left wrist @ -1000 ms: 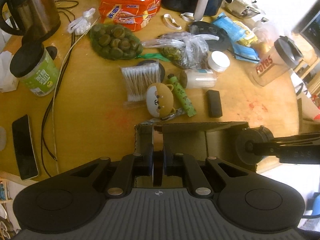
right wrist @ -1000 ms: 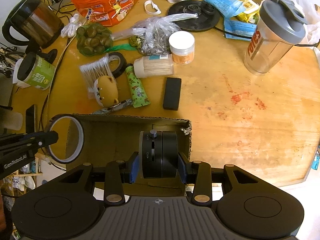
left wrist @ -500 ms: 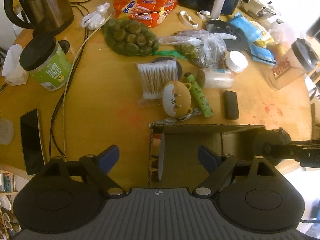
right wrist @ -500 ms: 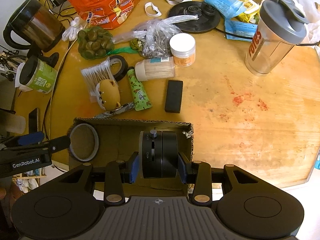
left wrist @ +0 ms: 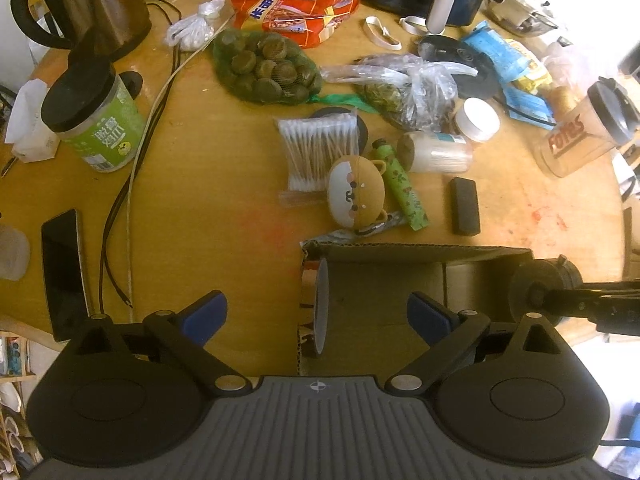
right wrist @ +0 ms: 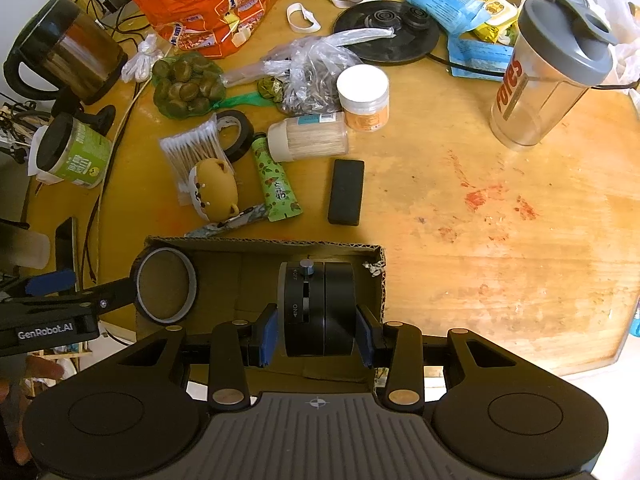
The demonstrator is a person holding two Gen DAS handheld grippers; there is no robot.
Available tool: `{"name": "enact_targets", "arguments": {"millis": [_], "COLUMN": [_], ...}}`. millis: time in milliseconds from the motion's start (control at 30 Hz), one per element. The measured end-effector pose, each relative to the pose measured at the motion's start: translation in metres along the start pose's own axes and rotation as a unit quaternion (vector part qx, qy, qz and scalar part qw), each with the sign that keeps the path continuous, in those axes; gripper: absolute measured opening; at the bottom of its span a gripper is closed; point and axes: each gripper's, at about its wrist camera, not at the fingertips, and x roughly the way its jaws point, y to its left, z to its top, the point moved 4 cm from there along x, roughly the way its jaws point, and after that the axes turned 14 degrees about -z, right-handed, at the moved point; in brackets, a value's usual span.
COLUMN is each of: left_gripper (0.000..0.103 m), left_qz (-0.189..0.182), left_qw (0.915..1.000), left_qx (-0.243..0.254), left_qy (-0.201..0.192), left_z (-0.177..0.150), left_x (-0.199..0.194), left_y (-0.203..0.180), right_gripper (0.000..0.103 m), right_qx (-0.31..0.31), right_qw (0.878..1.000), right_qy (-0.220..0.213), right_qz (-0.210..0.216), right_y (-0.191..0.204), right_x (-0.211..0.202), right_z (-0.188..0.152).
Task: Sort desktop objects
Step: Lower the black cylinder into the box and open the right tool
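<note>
left gripper [left wrist: 317,312] pointing steeply down, jaws opening wide, pads touching nothing, right gripper [right wrist: 316,332] pointing steeply down, blue pads [right wrist: 269,330] clamped on a black round device [right wrist: 318,310]

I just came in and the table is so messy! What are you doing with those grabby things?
A person is sorting desk things into a cardboard box with two handheld grippers. The left gripper is opening, and the tape roll stands on edge in the box between its fingers, not pressed by them. The right gripper is shut on a black round gadget over the box. Cotton swabs, a plush toy and a green tube wait on the table.
</note>
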Motion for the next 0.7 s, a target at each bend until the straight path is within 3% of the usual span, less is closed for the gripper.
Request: {"name": "enact_targets", "arguments": {"millis": [600, 700], "left_gripper": [0.099, 0.099], "left_qz": [-0.010, -0.012], "left_qw": [0.9999, 0.9999], "left_qx": [-0.006, -0.006], "left_qy": [-0.004, -0.003], "left_z": [0.002, 0.002], "left_x": [-0.002, -0.002], "left_y": [-0.001, -0.001], "right_gripper": [0.044, 0.064], "right_qx": [-0.015, -0.024], "right_qw": [0.999, 0.998], "right_qy": [0.000, -0.009], "right_qz": [-0.050, -0.064], "right_y": [0.013, 0.013], "right_x": [0.023, 0.023], "right_z": [0.002, 0.005]}}
